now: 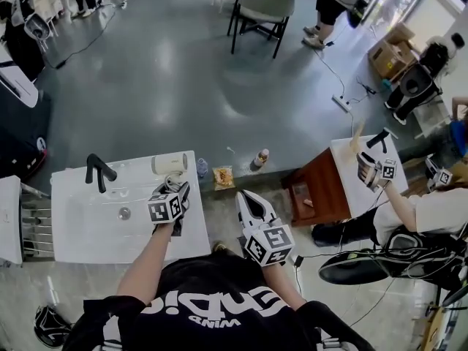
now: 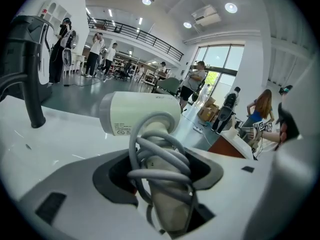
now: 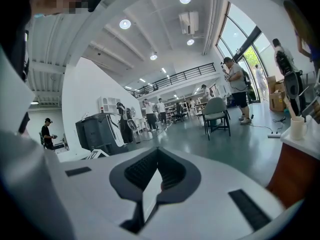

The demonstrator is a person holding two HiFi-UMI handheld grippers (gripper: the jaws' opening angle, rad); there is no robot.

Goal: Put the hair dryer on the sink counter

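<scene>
Fingers, left gripper (image 1: 178,190): clenched on one hair dryer (image 1: 170,164); right gripper (image 1: 243,199): closed, empty. One white tabletop (image 1: 88,232), one black faucet (image 1: 99,171); dryer near far edge, bare surface between.

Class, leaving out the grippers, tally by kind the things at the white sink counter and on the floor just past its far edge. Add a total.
cream plastic hair dryer with grey cord: 1
black bent tap: 1
small bottles: 2
orange snack packet: 1
Total: 5
</scene>
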